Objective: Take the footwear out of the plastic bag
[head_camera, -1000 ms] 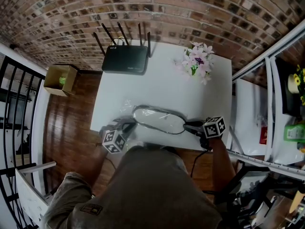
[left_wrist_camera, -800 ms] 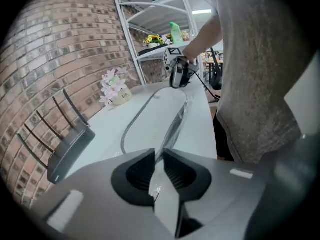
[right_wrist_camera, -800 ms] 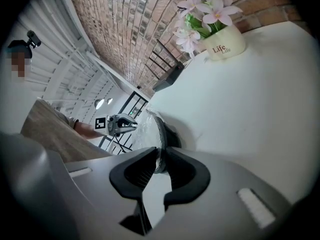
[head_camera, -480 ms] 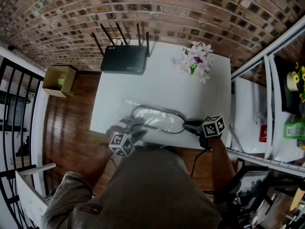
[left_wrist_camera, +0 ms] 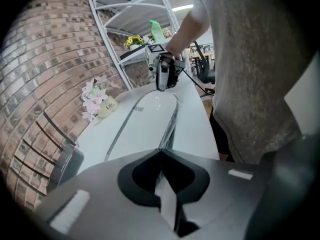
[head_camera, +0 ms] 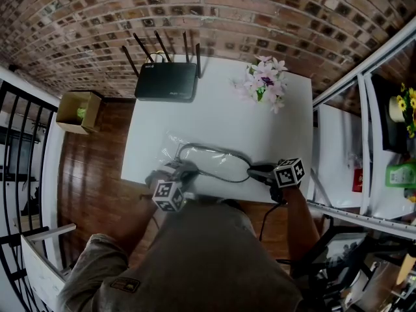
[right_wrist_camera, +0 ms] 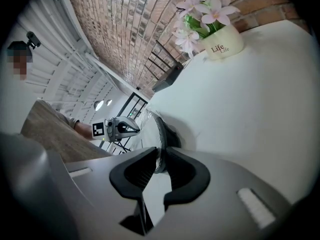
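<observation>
Footwear [head_camera: 214,163]: pale sole with a dark rim, lying flat and lengthwise across the near part of the white table [head_camera: 221,116], inside the bag.
Plastic bag [head_camera: 170,143]: clear crinkled film around the footwear, loose folds showing at its left end.
Right gripper [head_camera: 251,171]: at the footwear's right end. In the right gripper view the jaws are part closed, clamped on the dark rim of the sole.
Left gripper [head_camera: 184,169]: at the bag's left end, pointing down at the table. Its jaws have just been closing. In the left gripper view the tips meet, with what looks like a thin strip of film pinched between them.
Between grippers: the footwear spans the gap, one gripper at each end.
Router [head_camera: 166,81]: black, antennas up, at the table's far left edge, well apart from the bag.
Flower pot [head_camera: 265,83]: pink and white blooms, far right corner.
Cardboard box [head_camera: 78,111]: on the wooden floor left of the table.
</observation>
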Demonstrator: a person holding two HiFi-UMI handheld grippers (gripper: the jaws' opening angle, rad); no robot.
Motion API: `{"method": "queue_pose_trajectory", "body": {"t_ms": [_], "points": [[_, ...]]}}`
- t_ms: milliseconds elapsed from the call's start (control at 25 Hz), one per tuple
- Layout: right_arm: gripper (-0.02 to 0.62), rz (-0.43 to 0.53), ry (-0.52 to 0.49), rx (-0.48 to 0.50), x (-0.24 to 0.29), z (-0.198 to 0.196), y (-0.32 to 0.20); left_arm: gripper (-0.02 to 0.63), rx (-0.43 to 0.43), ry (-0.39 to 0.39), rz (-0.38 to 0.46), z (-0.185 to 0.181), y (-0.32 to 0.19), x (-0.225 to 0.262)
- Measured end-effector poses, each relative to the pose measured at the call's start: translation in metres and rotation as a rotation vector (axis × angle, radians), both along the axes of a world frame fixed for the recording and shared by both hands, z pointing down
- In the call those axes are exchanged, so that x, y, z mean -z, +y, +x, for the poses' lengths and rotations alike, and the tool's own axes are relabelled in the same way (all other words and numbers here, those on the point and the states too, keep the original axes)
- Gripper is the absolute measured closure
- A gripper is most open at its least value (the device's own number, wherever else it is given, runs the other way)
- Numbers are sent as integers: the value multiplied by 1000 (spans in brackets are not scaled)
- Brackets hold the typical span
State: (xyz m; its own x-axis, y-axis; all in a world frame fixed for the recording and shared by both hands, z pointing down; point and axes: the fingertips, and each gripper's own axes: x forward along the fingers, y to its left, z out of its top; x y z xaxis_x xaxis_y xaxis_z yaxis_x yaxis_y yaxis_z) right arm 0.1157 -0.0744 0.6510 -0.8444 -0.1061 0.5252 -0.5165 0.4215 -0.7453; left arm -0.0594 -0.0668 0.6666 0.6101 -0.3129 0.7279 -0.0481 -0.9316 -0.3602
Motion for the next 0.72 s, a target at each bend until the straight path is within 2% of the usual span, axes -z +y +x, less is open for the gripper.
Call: {"method": "queue_pose_trajectory", "body": {"t_ms": [320,600,680,720], "points": [[522,-10,-3,-17,-2,11,3,601,70,-4,-22,-22,-5,0],[514,-4,16,-1,-2,12,4,603,69,-11,-40,-24,-4,-2],[478,12,29,15,-3,12,3,603,66,-9,-37,-23,-5,-1],[413,22,35,25,-3,12,2,603,65,-10,-37,-23,-5,-2]]}}
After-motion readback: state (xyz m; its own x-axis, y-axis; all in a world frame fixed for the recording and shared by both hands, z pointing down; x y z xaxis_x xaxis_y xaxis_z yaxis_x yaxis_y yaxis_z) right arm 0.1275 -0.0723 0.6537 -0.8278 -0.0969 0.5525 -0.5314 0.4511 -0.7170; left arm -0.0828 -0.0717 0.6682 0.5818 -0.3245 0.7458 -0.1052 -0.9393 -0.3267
